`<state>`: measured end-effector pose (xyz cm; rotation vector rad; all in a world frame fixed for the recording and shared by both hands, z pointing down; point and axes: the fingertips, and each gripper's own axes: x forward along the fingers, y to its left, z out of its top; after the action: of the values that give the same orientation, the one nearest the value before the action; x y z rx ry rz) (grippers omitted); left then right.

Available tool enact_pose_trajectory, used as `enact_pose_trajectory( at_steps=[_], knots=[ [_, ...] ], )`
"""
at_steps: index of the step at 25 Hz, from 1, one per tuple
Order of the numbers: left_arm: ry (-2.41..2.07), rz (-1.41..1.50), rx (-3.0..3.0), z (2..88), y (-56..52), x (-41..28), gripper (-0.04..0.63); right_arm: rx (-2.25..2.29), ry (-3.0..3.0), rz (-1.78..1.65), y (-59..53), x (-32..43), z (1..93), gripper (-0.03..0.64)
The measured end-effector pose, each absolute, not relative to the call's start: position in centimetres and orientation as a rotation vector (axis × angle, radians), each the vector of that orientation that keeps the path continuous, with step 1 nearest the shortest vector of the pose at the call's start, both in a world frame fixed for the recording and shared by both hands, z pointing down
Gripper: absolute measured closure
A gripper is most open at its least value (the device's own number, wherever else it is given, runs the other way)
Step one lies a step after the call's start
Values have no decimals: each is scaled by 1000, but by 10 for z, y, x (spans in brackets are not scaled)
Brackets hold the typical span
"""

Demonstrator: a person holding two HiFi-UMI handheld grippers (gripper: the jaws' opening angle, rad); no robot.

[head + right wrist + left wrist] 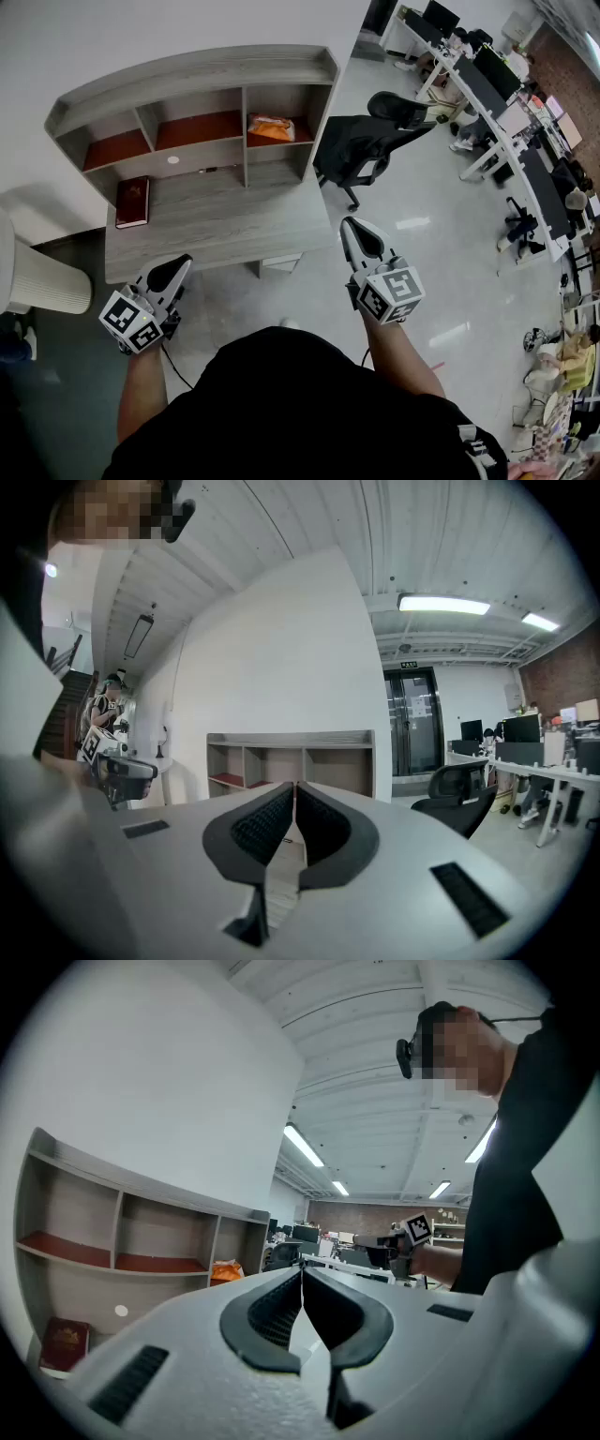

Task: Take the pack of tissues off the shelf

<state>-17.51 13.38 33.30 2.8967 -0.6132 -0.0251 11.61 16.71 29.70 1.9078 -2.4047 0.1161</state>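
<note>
Well, left gripper (184,260) and right gripper (350,223) fingers closed, empty; print on the orange pack of tissues (273,127) unreadable.

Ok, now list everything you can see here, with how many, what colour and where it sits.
pack of tissues: one, orange, upper right compartment of the shelf
shelf: one, grey with red-brown boards, at the back of the desk, against the white wall
book: one, dark red, flat on the desk's left end
desk: one, grey, in front of the person
office chair: one, black, right of the desk
ribbed cylinder: one, white, on the floor left of the desk
work desks: a row, white, far right, with monitors
left gripper: one, white and black, shut, empty, near the desk's front left
right gripper: one, white and black, shut, empty, near the desk's front right corner
</note>
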Motion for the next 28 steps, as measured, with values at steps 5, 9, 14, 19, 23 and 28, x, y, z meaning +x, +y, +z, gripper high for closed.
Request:
enact_pose_trajectory(
  at_steps=[5, 9, 14, 19, 23, 28],
  knots=[
    [-623, -57, 2866, 334, 133, -167, 575, 1893, -2410, 114, 167, 124, 300, 597],
    [-627, -61, 2861, 336, 139, -158, 575, 1883, -2411, 124, 169, 135, 303, 597],
    [-644, -54, 2848, 340, 141, -150, 575, 1871, -2428, 130, 164, 142, 308, 597],
    [-649, -35, 2838, 344, 146, -138, 575, 1866, -2449, 167, 157, 150, 315, 597],
    [-666, 18, 2847, 352, 147, -125, 575, 1846, -2461, 194, 150, 159, 325, 598],
    [-697, 66, 2841, 360, 147, -113, 575, 1819, -2476, 241, 141, 171, 337, 597]
  ],
)
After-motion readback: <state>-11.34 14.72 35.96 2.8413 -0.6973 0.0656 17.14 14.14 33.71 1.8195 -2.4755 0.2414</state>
